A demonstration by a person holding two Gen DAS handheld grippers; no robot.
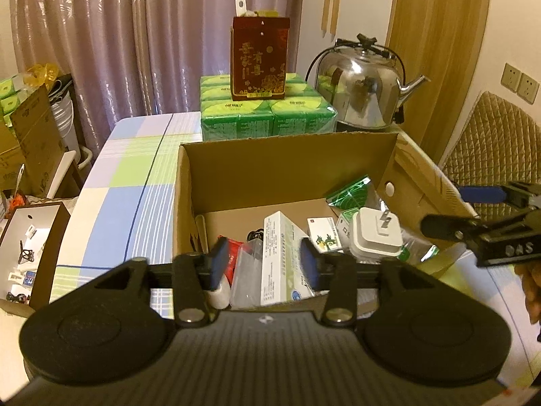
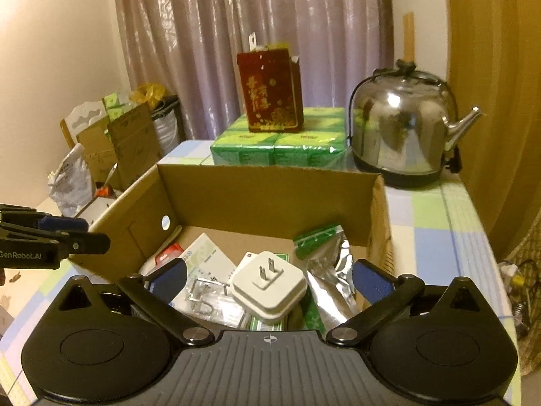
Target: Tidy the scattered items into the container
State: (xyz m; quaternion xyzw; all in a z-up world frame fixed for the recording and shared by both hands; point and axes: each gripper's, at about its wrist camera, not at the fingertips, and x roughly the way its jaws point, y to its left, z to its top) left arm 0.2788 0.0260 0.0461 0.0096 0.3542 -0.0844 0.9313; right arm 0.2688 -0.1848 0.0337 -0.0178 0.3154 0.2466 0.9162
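An open cardboard box (image 1: 287,142) (image 2: 267,169) stands on the checked tablecloth and holds several items. Among them are a white plug adapter (image 1: 375,233) (image 2: 270,280), a white medicine carton (image 1: 280,257), a green foil pouch (image 1: 351,193) (image 2: 324,237), a red packet (image 1: 233,257) and a clear bag of metal parts (image 2: 206,294). My left gripper (image 1: 263,262) (image 2: 84,233) hovers over the box's near edge, open. The carton lies below its gap with no pad pressing on it. My right gripper (image 2: 270,279) (image 1: 449,209) is wide open above the adapter and grips nothing.
Behind the box sit green tissue packs (image 1: 267,111) with a red gift box (image 1: 259,57) on top, and a steel kettle (image 1: 361,81) (image 2: 402,125). Open cartons (image 1: 30,237) stand off the table's left edge. A quilted chair back (image 1: 493,142) is at the right.
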